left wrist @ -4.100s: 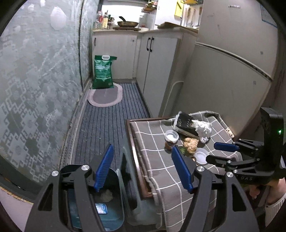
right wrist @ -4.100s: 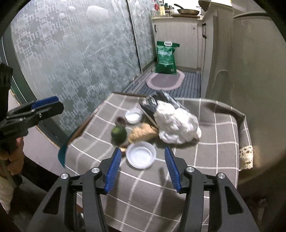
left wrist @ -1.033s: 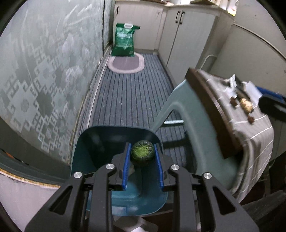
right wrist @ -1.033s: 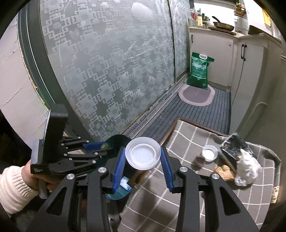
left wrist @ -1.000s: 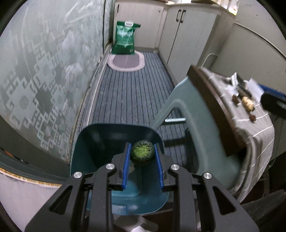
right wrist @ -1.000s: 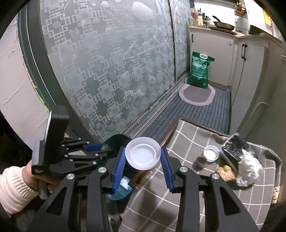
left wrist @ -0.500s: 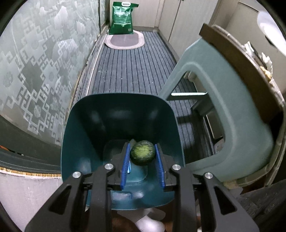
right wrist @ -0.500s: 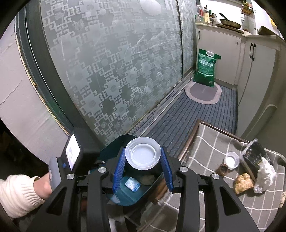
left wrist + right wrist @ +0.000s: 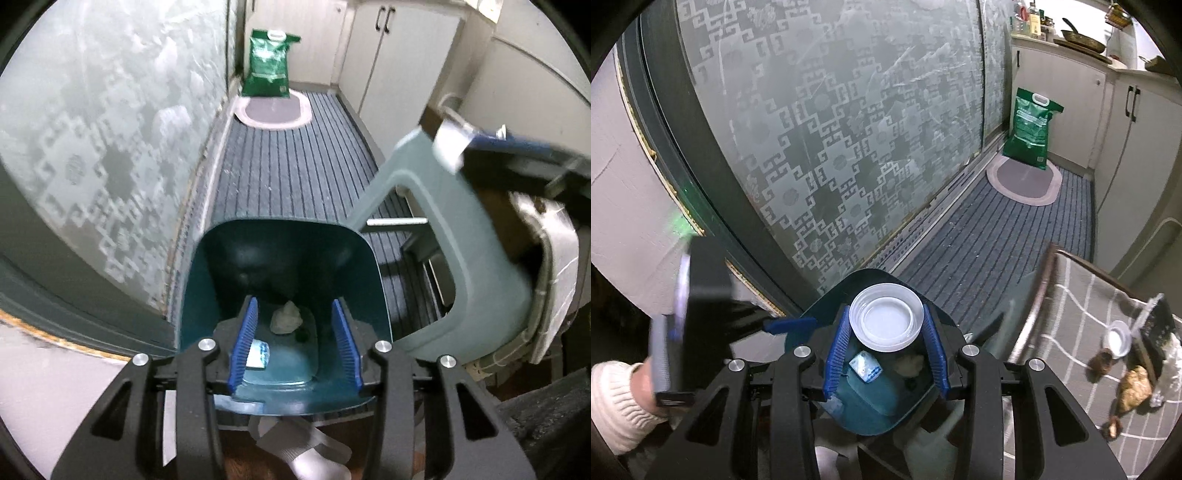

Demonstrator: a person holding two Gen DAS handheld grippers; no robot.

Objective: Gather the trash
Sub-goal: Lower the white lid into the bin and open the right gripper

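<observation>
Released since a moment ago, the green ball has gone; left gripper [image 9: 294,345] gapes over the bin [image 9: 207,273], right gripper [image 9: 886,350] clamps the plastic lid [image 9: 886,322].

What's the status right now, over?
Left claw open, empty, over the bin. Right claw shut on plastic lid, above the same bin. More scraps on the table. Nothing blocking.

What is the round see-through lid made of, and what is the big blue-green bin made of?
The lid looks like thin clear plastic: you can see through its ridged, shiny rim. The bin looks like hard, smooth teal plastic, since its walls show soft, glossy reflections. Both are guesses from looks alone.
</observation>
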